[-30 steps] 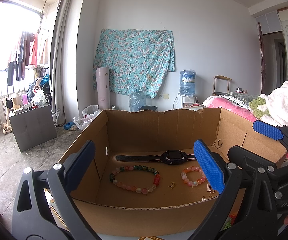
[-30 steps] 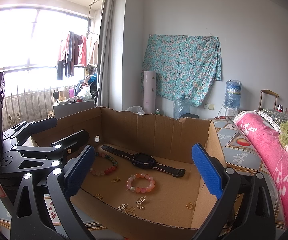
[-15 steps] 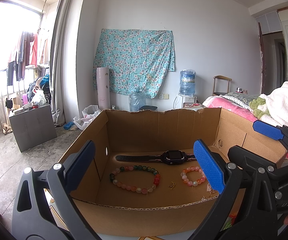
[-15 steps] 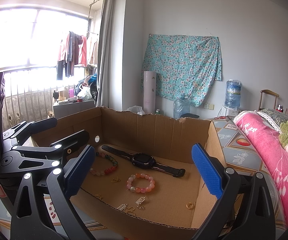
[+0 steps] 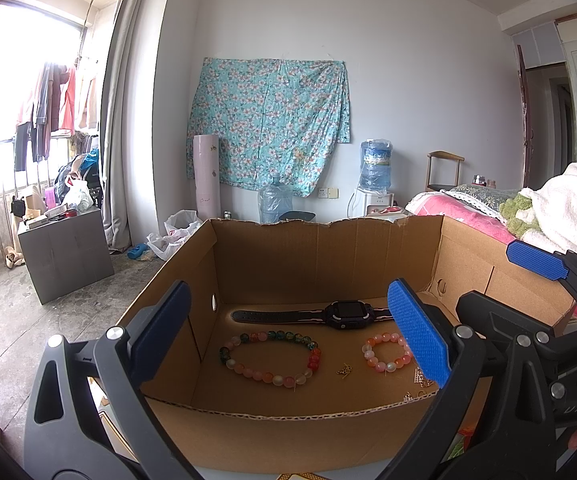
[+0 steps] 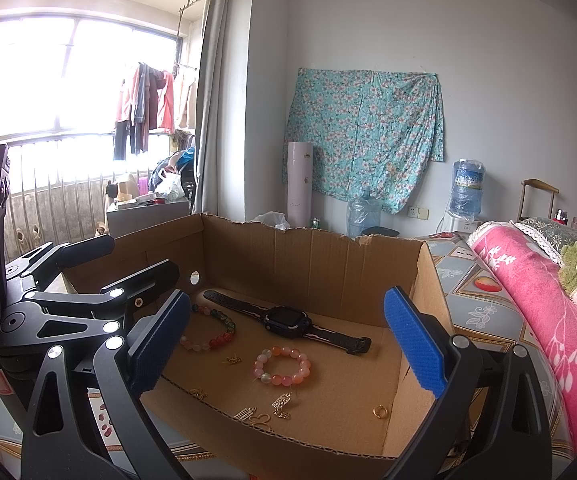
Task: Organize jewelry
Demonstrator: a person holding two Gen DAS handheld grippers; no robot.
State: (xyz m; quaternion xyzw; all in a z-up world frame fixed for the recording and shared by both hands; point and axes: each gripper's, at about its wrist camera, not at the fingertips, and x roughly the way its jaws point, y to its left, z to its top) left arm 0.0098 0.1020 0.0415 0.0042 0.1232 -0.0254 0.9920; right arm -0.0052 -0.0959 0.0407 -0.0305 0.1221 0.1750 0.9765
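Observation:
An open cardboard box (image 5: 328,248) (image 6: 312,256) holds the jewelry. Inside lie a black watch (image 5: 348,314) (image 6: 288,318), a large multicoloured bead bracelet (image 5: 270,358) (image 6: 212,330), a small pink bead bracelet (image 5: 386,352) (image 6: 282,364), several small gold charms (image 6: 264,414) (image 5: 344,369) and a gold ring (image 6: 379,411). My left gripper (image 5: 288,336) hovers open in front of the box's near wall, empty. My right gripper (image 6: 284,344) is open too, empty, at the box's near right side. Each gripper shows in the other's view.
The box stands on a patterned surface (image 6: 484,304). A bed with a pink blanket (image 6: 536,292) and white towel (image 5: 568,208) lies to the right. A grey cabinet (image 5: 64,256), water bottles (image 5: 274,204) and a dispenser (image 5: 374,168) stand further back on the floor.

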